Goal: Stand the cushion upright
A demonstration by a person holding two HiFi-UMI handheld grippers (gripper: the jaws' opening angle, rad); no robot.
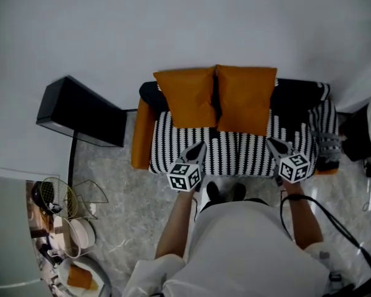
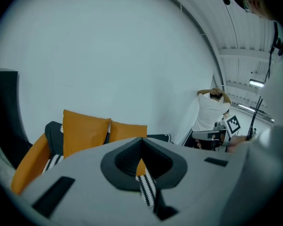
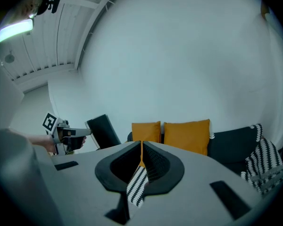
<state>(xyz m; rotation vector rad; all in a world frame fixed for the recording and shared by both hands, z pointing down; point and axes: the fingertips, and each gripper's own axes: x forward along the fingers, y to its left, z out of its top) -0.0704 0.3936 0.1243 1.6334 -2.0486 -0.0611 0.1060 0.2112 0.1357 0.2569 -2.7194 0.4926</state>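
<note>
Cushions [image 1: 244, 98] upright on sofa [image 1: 235, 154]; checkered markers on left gripper [image 1: 202, 145], right gripper [image 1: 270, 142]

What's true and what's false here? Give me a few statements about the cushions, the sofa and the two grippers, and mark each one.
1. The left orange cushion and the right orange cushion both stand upright against the sofa backrest. True.
2. The left gripper is holding a cushion. False: it is shut on nothing, short of both cushions.
3. The sofa seat has a black-and-white pattern. True.
4. The right gripper is wide open. False: it is shut and empty.
5. In the head view, the black box stands to the right of the sofa. False: it stands to the left.
</note>
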